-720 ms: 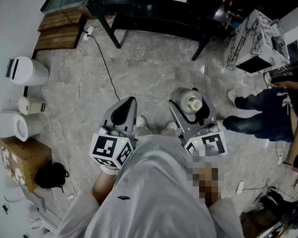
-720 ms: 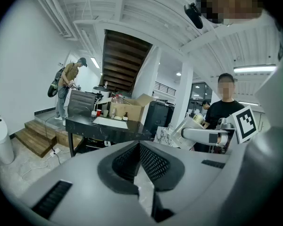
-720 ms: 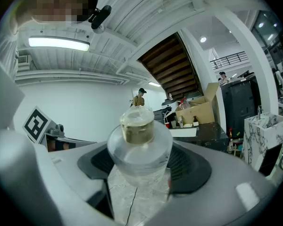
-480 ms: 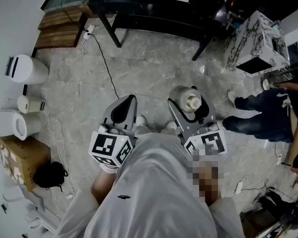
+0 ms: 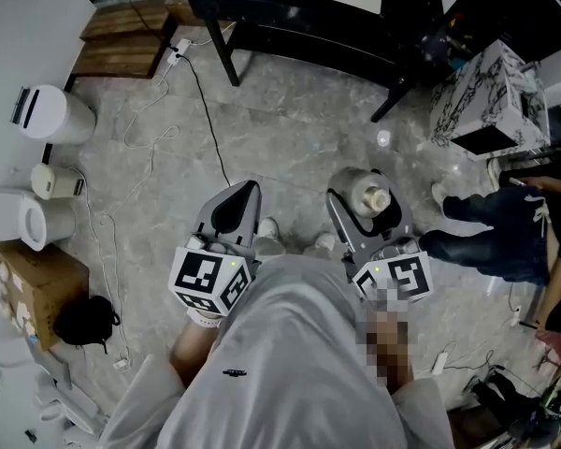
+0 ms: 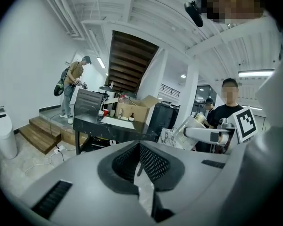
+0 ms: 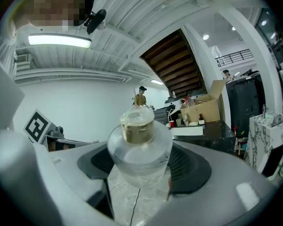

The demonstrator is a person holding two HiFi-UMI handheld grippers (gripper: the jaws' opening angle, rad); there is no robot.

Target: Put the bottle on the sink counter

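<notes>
My right claw grips a clear bottle, well short of the marble sink worktop; I should carry it level. My left claw is closed, empty.

I see an open indoor workspace, more a studio or test lab than a home. A grey stone-tile floor lies under a white ribbed ceiling with a strip light. A dark staircase climbs overhead, above low wooden steps. A cluttered black table, loose cables, a cardboard box, a white bin and a free-standing marble-patterned sink counter stand about. A person stands on the steps.
</notes>
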